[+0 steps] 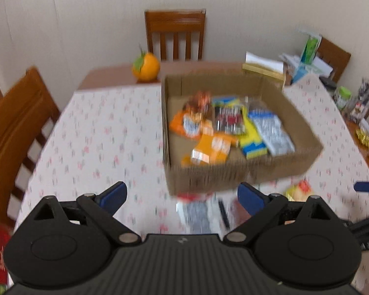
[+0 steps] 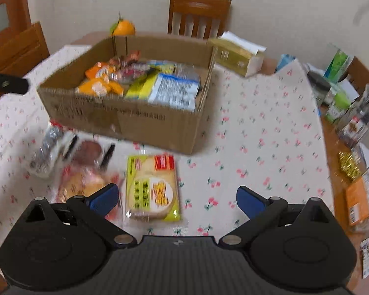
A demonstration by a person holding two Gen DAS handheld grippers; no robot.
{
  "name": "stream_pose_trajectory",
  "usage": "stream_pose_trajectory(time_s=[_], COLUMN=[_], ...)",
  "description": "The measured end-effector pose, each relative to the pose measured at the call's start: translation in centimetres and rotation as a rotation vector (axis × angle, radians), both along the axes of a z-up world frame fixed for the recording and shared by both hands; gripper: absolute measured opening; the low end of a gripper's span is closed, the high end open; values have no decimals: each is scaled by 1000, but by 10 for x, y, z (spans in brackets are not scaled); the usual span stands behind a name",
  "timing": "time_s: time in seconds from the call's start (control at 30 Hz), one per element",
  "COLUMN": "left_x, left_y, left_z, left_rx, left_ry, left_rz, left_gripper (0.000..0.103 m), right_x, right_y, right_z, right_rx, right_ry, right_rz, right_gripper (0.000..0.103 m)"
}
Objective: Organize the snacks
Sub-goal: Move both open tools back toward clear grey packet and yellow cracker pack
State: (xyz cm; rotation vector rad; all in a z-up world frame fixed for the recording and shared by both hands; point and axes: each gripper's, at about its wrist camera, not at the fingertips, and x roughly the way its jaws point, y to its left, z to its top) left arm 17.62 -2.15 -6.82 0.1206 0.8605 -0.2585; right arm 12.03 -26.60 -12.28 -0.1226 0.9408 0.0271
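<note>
1. Nearest to us, we see the left gripper (image 1: 182, 198) with its blue pads wide apart; nothing is between them, only the tablecloth and a blurred silver snack packet (image 1: 199, 212) lying below.
2. The right gripper (image 2: 178, 200) is also wide open and holds nothing. It hangs over a flat yellow-green snack pack (image 2: 152, 188) that lies on the white tablecloth with small cherry print (image 2: 258, 135).
3. Just to the left of this pack we see a clear wrapper with reddish-brown pieces (image 2: 86, 169), and beside it the silver packet.
4. Behind them stands the open brown cardboard box (image 2: 125, 120), touching no loose packet that we can tell. Inside are orange, yellow, and blue-white snack bags (image 1: 223, 127) in a mixed pile.
5. Farther, an orange fruit with green leaves (image 1: 146, 67) stands on the bare table edge, before a brown wooden chair (image 1: 176, 34).
</note>
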Motion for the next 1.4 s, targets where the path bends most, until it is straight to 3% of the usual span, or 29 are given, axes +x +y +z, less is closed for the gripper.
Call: stream_pose_trajectory(time_s=[0.3, 0.77, 1.07, 1.4], left_x=[-17, 7, 18, 19], left_y=[7, -18, -25, -13], left_z=[-26, -63, -86, -93], left_rx=[14, 45, 89, 86], left_ry=[65, 121, 139, 147], left_rz=[37, 6, 17, 17], left_gripper=[97, 96, 96, 99], right_x=[4, 38, 45, 46], right_y=[8, 7, -8, -9], right_z=[-40, -48, -50, -51], right_rx=[-20, -33, 48, 49], right_ry=[80, 90, 102, 96], right_rz=[47, 73, 48, 73], right_gripper=[103, 103, 103, 103])
